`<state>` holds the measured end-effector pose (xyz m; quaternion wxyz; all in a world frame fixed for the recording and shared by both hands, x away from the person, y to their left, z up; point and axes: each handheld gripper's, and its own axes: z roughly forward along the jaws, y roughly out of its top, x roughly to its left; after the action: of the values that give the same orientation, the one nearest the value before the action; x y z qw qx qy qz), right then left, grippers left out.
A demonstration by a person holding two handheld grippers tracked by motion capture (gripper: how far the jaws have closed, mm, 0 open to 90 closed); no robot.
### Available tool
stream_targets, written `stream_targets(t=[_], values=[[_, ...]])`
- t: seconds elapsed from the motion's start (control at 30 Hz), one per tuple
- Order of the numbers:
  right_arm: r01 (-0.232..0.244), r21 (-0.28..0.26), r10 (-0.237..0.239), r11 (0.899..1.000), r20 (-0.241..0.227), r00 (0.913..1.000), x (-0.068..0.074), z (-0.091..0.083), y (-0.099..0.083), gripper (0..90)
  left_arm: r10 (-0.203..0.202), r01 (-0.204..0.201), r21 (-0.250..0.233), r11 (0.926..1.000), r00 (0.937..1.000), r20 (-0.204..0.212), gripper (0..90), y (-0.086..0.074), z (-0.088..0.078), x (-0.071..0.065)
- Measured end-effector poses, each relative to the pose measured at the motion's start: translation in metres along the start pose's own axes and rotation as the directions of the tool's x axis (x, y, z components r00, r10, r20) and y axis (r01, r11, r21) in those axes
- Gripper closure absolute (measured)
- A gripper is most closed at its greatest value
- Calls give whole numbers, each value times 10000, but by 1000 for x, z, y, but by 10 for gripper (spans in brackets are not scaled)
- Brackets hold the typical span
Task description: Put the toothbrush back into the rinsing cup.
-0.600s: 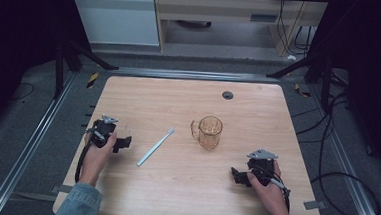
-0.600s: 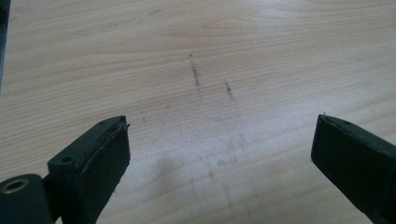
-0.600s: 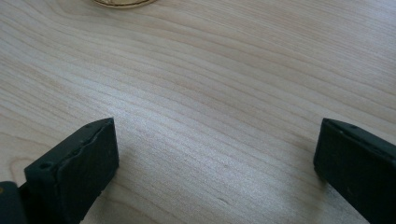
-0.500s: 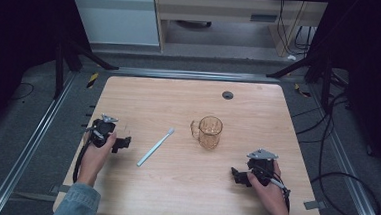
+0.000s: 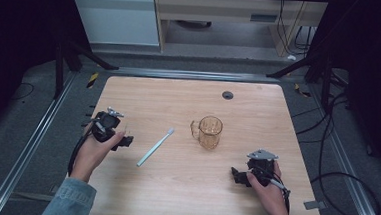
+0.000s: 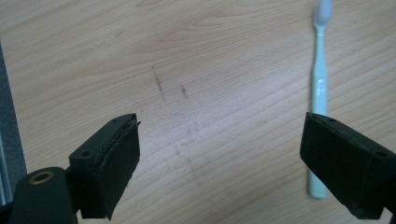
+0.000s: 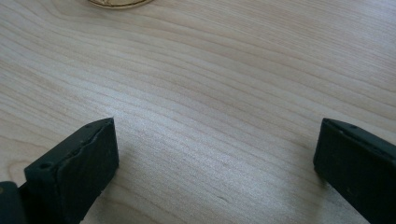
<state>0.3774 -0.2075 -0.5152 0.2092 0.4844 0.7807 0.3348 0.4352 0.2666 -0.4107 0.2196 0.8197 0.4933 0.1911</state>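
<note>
A pale blue toothbrush (image 5: 155,147) lies flat on the wooden table (image 5: 188,107), bristle end toward the far side. An amber see-through mug (image 5: 209,132) stands upright near the middle, handle to its left. My left gripper (image 5: 125,141) rests at the table's left edge, a short way left of the toothbrush. Its jaws stand wide open over bare wood in the left gripper view, with the toothbrush (image 6: 320,88) just beyond the right jaw. My right gripper (image 5: 237,175) sits at the front right, open, short of the mug. The mug's base (image 7: 116,3) shows at the top of the right gripper view.
A small dark round grommet (image 5: 228,95) sits in the tabletop near the far edge. Black stands and cables (image 5: 326,146) surround the table. A white cabinet (image 5: 116,18) and a shelf stand beyond the far side.
</note>
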Motion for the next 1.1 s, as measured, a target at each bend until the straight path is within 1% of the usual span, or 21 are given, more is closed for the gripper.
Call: stream_targets(t=[0.03, 0.07, 0.1, 0.17, 0.27, 0.33, 0.37, 0.43, 0.47, 0.5, 0.53, 0.67, 0.73, 0.8, 0.83, 0.9, 0.93, 0.97, 1.03, 1.07, 1.1], values=[[104, -25, -104, 9999, 91, 9999, 0, 1, 0, 4, 185, -185, 96, 9998, 9998, 25, 113, 5, -3, -3], [50, -11, -50, 10000, 72, 10000, 0, 1, 0, 4, 443, -444, 113, 9990, 9990, 47, 112, 12, -7, -8], [50, -11, -50, 10000, 72, 10000, 0, 1, 0, 4, 443, -444, 113, 9990, 9990, 47, 110, 12, -7, -8], [-81, 14, 81, 10000, 7, 10000, 0, 0, 0, 4, 709, -709, 280, 9971, 9975, -18, 104, 21, -9, -15], [-26, 6, 26, 10000, 31, 10000, 0, 0, 0, 4, 890, -890, 487, 9948, 9960, 25, 103, 30, -8, -22], [-55, -2, 55, 10000, 66, 10000, 0, 0, 0, 4, 922, -914, 945, 9913, 9957, -44, 111, 35, -1, -22], [-255, 42, 254, 9997, 52, 9997, 1, -1, 0, 4, 917, -908, 1063, 9902, 9958, -29, 118, 36, 1, -21], [-323, 61, 322, 9995, 122, 9994, 2, -1, 0, 4, 1002, -1000, 1195, 9878, 9950, 44, 120, 39, 3, -24], [-246, 45, 245, 9997, 94, 9997, 1, -1, 0, 4, 1150, -1148, 1392, 9836, 9933, 69, 153, 42, 4, -28], [-246, 45, 245, 9997, 94, 9997, 1, -1, 0, 4, 1150, -1148, 1392, 9836, 9933, 69, 182, 42, 4, -28], [-156, 48, 156, 9999, 41, 9999, 0, -1, 0, 4, 1314, -1305, 1765, 9756, 9913, 65, 195, 44, 7, -30], [42, -10, -42, 10000, 65, 10000, -2, 0, 0, 4, 1419, -1430, 1911, 9711, 9897, 196, 217, 48, 9, -34], [39, -10, -39, 10000, 74, 10000, -2, 0, 0, 4, 1446, -1486, 1839, 9717, 9889, 349, 219, 50, 9, -38], [20, -8, -20, 10000, 96, 10000, -2, 0, 0, 4, 1571, -1633, 1952, 9671, 9865, 471, 234, 52, 10, -46], [20, -8, -20, 10000, 96, 10000, -2, 0, 0, 4, 1571, -1633, 1952, 9671, 9865, 471, 234, 52, 10, -46], [10, -11, -10, 10000, 107, 9999, -2, 0, 0, 4, 1643, -1738, 2081, 9625, 9844, 626, 240, 55, 11, -52], [10, -9, -10, 10000, 108, 9999, -2, 0, 0, 4, 1686, -1844, 2190, 9582, 9817, 888, 246, 57, 13, -56], [6, -7, -6, 10000, 108, 9999, -2, 0, 0, 4, 1751, -1940, 2284, 9540, 9794, 1002, 252, 59, 14, -60], [4, -8, -4, 10000, 119, 9999, -2, 1, 0, 4, 1895, -2095, 2357, 9490, 9763, 1046, 268, 63, 16, -64], [-15, -5, 15, 10000, 139, 9999, -2, 1, 0, 4, 2044, -2273, 2469, 9420, 9721, 1152, 293, 69, 19, -69], [-15, -5, 15, 10000, 139, 9999, -2, 1, 0, 4, 2044, -2273, 2469, 9420, 9721, 1152, 299, 69, 19, -69]])
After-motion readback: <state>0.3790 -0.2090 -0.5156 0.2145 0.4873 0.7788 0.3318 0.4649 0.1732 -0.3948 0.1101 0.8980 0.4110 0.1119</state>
